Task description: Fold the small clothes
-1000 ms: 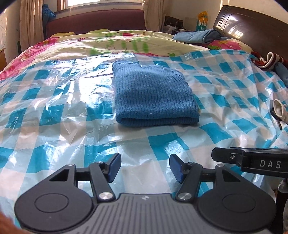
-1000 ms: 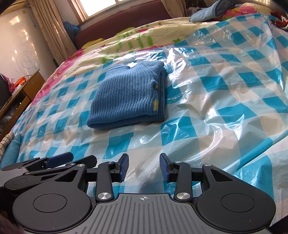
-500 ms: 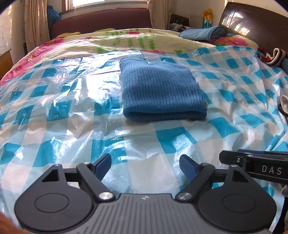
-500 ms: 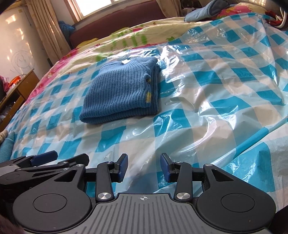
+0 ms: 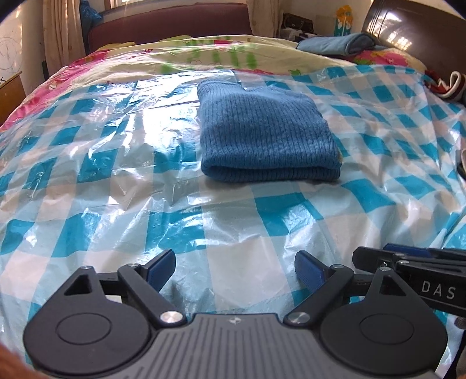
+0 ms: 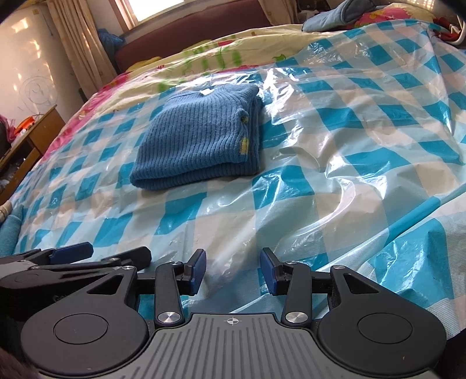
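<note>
Blue ribbed sweater, folded into a thick rectangle, lay flat near the middle of the checked plastic sheet, rounded fold toward the cameras, neckline toward the far side. Small white neck tag seen at the collar in the right wrist view; printing on it too small to read. Yellow patches showed along the stacked right-hand edge of the garment. Blue-and-white sheet, glossy and wrinkled, covered most of the bed, with a floral quilt exposed beyond its far edge. Left gripper held low over the near sheet, well apart from the sweater, jaws opening and spread wide, nothing between the blue pads. Right gripper likewise over the near sheet, jaws opening, gap narrower than the left, nothing between them. Each gripper visible at the edge of the other's view; white letters "DAS" read on the black body of the right gripper, remainder cut off by the frame edge. Partial embossed lettering on the left gripper's body in the right wrist view, not legible. Folded blue cloth and dark wooden headboard at far right; maroon sofa back and curtains beneath the window at the far end.
</note>
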A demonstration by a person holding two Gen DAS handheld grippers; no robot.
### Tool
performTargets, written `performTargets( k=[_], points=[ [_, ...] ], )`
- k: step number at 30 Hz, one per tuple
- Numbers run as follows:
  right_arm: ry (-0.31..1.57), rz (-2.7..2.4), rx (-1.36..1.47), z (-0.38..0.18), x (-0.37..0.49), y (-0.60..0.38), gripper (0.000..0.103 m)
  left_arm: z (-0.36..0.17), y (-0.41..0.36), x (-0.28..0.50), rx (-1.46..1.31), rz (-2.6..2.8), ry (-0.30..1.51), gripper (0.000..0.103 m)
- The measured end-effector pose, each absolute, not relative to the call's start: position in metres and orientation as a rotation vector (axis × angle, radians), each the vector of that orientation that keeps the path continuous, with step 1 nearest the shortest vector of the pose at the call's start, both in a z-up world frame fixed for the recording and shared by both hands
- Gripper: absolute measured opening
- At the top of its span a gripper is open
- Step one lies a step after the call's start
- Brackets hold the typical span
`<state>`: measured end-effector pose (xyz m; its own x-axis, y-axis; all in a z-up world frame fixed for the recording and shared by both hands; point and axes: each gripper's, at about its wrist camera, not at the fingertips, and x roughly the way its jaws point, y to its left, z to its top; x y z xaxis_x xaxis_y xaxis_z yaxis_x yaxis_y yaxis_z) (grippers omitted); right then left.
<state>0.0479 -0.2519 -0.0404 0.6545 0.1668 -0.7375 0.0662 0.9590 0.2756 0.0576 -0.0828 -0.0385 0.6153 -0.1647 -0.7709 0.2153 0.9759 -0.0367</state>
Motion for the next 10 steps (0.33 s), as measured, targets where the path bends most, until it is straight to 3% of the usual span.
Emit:
performTargets(
  k=[10],
  points=[
    [0.865,0.053,0.29,-0.0445,0.0481,-0.2509,0.041,-0.0364,-0.0834,0.0565,0.076,-0.202,0.86,0.093]
  ],
)
